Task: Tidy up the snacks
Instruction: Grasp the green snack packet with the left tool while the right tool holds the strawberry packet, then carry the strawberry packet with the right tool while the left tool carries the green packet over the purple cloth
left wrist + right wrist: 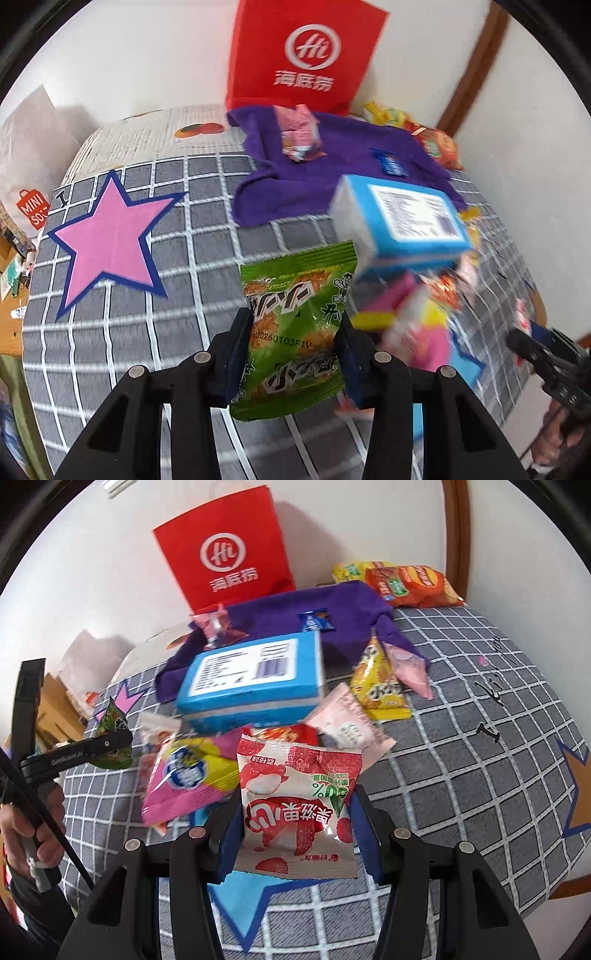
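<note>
My left gripper [295, 321] is shut on a green snack packet [291, 280], held upright above the grey checked cover [192, 229]. From the right wrist view, that same gripper [118, 738] shows at the left with the green packet [112, 720] and a hand below it. My right gripper [297, 801] is shut on a red-and-white strawberry packet [291, 771] beside the snack pile. A blue box [251, 675] lies on the pile; the left wrist view shows it blurred [402, 221]. The right gripper [524, 341] peeks in at that view's right edge.
A purple cloth [280, 616] with two small packets lies before a red paper bag [225, 554] at the wall. Chip bags [406, 583] sit at the back right. A pink-and-yellow packet [188, 779] and a yellow packet [380, 686] lie around the box. A pink star [107, 236] marks the cover's left.
</note>
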`<state>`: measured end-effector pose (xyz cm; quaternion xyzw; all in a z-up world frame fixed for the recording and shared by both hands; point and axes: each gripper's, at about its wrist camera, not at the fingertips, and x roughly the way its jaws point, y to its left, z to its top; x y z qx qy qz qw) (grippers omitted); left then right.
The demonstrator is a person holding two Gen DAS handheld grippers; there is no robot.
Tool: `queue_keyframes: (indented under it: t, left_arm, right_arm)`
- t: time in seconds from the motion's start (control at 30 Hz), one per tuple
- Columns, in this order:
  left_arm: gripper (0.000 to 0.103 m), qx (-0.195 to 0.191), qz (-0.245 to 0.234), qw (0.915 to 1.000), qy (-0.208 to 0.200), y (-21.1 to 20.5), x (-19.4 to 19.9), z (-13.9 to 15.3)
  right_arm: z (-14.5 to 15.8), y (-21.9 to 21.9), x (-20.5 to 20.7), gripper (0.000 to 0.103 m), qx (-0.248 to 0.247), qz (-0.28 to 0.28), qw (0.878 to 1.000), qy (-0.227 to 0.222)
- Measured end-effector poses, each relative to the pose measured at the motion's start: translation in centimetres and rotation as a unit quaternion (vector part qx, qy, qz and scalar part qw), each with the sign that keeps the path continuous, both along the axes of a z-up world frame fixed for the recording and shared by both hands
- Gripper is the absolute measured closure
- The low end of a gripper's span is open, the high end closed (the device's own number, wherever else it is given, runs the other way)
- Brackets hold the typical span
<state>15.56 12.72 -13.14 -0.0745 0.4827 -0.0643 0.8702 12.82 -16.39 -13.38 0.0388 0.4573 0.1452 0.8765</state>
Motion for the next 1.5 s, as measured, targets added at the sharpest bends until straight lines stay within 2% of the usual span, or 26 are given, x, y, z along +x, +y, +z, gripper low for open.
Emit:
queue_keyframes:
  t: [0.37,0.6,0.7,0.83,1.07,1.5]
  left_arm:
    - [0.061,-0.02,-0.046,0.9984,-0.026,-4.7,-6.1,3.6]
    - [0.061,-0.04,-0.062,0.996,-0.049,-6.9,-7.9,6.7]
    - [0.061,-0.034,-0.062,0.9954,-0.063,-7.8,-8.3,8.2]
    - [0.061,-0.033,-0.059,0.9941,-0.084,-8.1,-8.6,9.8]
    - [0.061,-0.032,-0.051,0.9939,-0.093,-8.1,-8.2,11.1]
    - [0.061,-0.046,-0.035,0.9935,-0.098,-6.4,-6.3,12.0]
  right_arm:
    - [2.8,0.3,-3.4,0.049,0.002,0.009,1.0,-0.024]
    - [5.8,-0.4,-5.2,0.049,0.009,0.014,0.999,-0.047]
    - [6.8,-0.9,-5.6,0.049,0.011,0.016,0.998,-0.055]
    - [8.1,-1.8,-6.1,0.049,0.013,0.014,0.997,-0.07]
    - [10.6,-2.8,-5.7,0.049,0.017,0.009,0.995,-0.099]
    - [12.6,-1.9,-4.6,0.049,0.025,0.024,0.992,-0.124]
